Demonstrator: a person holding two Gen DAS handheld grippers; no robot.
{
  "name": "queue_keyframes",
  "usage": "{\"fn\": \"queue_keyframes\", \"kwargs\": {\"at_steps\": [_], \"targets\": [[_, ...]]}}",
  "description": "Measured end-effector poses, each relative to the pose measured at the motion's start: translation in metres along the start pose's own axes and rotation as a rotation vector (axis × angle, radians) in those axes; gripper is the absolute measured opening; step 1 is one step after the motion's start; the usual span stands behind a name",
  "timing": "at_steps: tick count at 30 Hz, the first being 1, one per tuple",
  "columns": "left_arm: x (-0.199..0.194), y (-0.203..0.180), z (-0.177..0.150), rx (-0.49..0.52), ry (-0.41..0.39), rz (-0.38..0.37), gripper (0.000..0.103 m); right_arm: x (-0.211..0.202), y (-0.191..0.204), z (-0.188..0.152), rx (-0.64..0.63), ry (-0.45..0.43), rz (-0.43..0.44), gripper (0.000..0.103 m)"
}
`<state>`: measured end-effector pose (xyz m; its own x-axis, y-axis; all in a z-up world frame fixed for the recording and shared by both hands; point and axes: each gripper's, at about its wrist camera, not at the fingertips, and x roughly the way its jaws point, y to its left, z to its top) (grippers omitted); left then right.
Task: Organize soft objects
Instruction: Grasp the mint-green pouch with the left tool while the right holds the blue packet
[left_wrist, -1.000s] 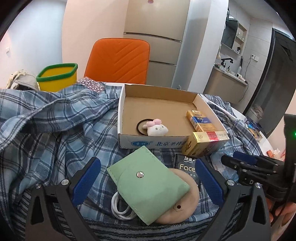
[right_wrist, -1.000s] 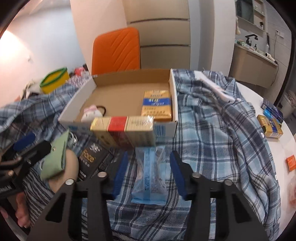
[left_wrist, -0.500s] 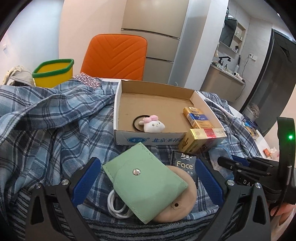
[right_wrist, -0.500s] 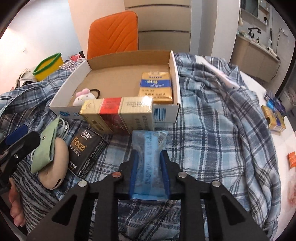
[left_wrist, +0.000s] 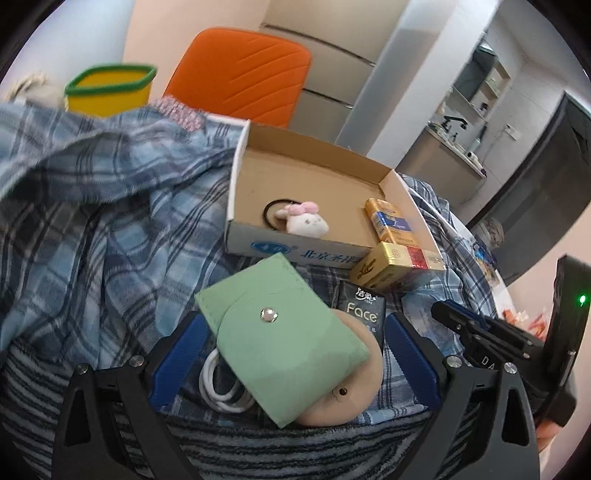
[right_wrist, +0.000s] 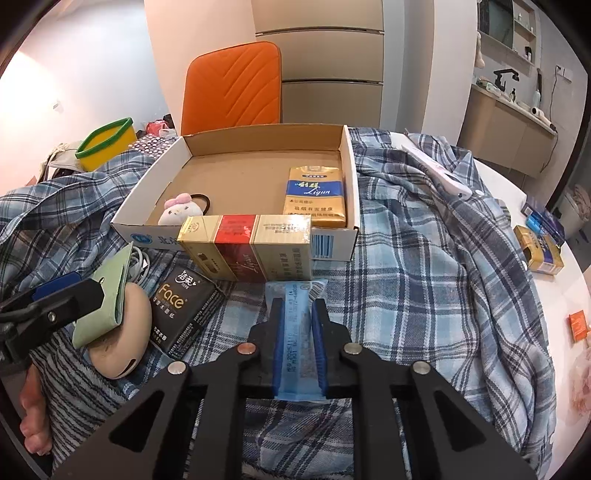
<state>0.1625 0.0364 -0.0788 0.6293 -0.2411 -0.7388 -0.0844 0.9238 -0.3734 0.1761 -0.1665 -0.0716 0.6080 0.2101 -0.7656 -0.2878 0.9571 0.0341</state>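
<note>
Right tongs (right_wrist: 298, 314): jaws have just been closing and now pinch one pale blue soft packet (right_wrist: 297, 332), which lies lengthwise between the blue pads on the plaid shirt (right_wrist: 424, 295) near the worktop's near edge.

Left tongs (left_wrist: 291, 343): jaws spread wide, gripping nothing. Between them, not touched by the pads, sits one green snap pouch (left_wrist: 273, 332), lying over one round tan case (left_wrist: 351, 387) and one coil of white cable (left_wrist: 221, 391). A bit of a hand (right_wrist: 33, 417) shows at the lower left of the right wrist view.

Just past the pouch: one black pack marked "Face" (left_wrist: 362, 306), flat on the shirt.

Next out: one gold-and-red carton (right_wrist: 251, 247), lying on its side against the front wall of the cardboard box (right_wrist: 236, 166); its near face is just beyond the tip of the blue packet.

Inside the box, counted: one small white plush with a pink bow (right_wrist: 181, 210) on a black hair tie, near-left corner; one gold-and-blue pack (right_wrist: 316, 195), along the right wall. Two items in all.

Right edge of the worktop, off the shirt: one more gold-and-blue pack (right_wrist: 539, 251), one small orange packet (right_wrist: 578, 325), and blue boxes further back, number unclear.

Far left: one yellow tub with a green rim (right_wrist: 107, 144). Behind the box: one orange chair (right_wrist: 232, 88).
</note>
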Motion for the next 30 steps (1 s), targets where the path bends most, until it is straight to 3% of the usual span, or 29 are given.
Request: {"fn": "queue_keyframes", "kwargs": {"at_steps": [12, 21, 24, 30], "targets": [[0.012, 0.000, 0.009, -0.030, 0.062, -0.002, 0.096, 0.009, 0.003, 0.000, -0.020, 0.044, -0.010, 0.013], [0.018, 0.002, 0.008, -0.016, 0.078, 0.105, 0.096, 0.009, 0.002, 0.000, -0.027, 0.045, -0.014, 0.013], [0.028, -0.001, 0.008, 0.000, 0.119, 0.105, 0.096, 0.009, 0.003, 0.000, -0.025, 0.045, -0.012, 0.013], [0.027, -0.007, 0.006, 0.026, 0.102, 0.121, 0.094, 0.009, 0.004, 0.000, -0.028, 0.046, -0.011, 0.014]]}}
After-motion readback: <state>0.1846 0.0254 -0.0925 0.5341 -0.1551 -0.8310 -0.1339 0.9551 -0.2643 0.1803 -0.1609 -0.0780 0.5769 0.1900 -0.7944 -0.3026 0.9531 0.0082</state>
